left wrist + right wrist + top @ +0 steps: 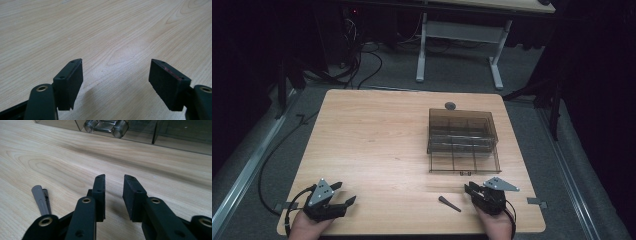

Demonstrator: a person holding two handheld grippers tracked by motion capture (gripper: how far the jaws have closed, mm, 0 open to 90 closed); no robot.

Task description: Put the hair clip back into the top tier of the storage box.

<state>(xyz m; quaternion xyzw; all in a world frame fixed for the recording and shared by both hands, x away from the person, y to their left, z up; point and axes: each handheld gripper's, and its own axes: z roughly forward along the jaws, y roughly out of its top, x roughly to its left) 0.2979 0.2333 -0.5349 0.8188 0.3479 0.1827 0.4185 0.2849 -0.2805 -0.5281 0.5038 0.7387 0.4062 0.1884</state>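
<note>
A smoky clear compartment box [463, 131] stands on the right half of the wooden table [377, 135], its lid raised at the back. Its front latch [106, 125] lies just ahead of my right gripper [113, 178]. That right gripper [471, 189] rests near the front edge, jaws a narrow gap apart with nothing between them. A small grey peg-like piece [449, 203] lies on the wood just left of it, also the grey piece [40, 198]. My left gripper [344, 193] sits at the front left, wide open over bare wood, the left gripper [116, 62] empty.
A small dark round object [450, 105] lies behind the box near the far edge. Grey tape tabs [537, 201] mark the table's front corners. Beyond the table are cables [362, 60] on the floor and a white desk frame [459, 45].
</note>
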